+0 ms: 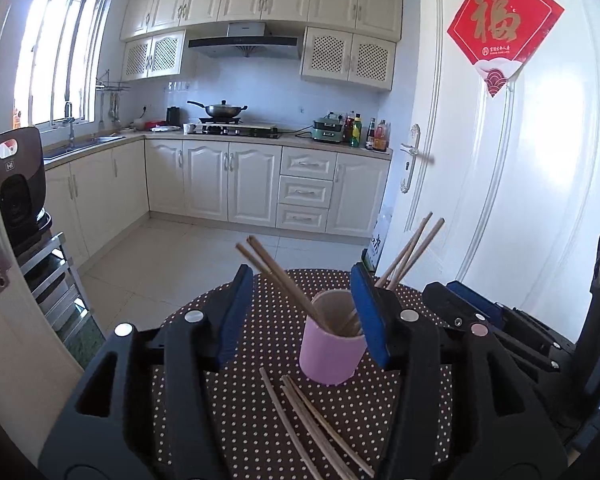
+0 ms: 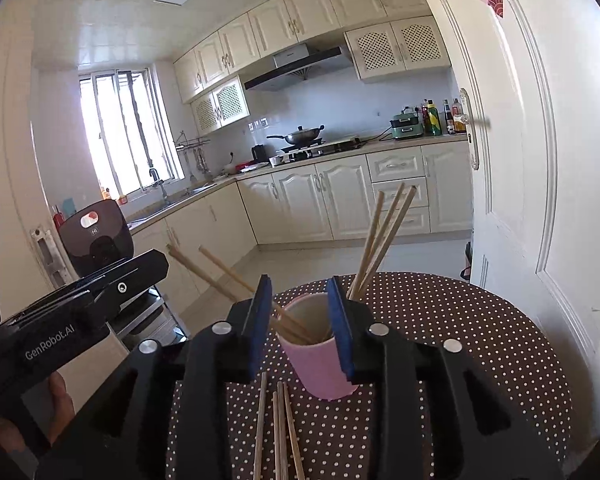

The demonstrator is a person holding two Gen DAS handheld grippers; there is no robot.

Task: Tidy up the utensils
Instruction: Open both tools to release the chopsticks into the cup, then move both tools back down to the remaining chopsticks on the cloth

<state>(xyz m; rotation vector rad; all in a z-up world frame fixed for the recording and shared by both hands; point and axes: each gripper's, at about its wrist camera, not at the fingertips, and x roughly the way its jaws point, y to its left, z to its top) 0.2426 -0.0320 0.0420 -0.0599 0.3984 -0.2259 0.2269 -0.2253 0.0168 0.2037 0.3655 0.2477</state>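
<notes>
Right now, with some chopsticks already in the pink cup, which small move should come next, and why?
Probably lower one open gripper, for example the right gripper, onto the loose chopsticks that lie flat on the dotted table in front of the pink cup. Both grippers hold nothing, the left gripper included, and only those sticks remain outside the cup.

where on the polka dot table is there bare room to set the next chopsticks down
Bare cloth lies on the table right of the pink cup, out to the rim by the white door, and behind the cup at the far edge. Crowded: the front centre, where loose chopsticks lie before the cup, flanked by both open grippers.
</notes>
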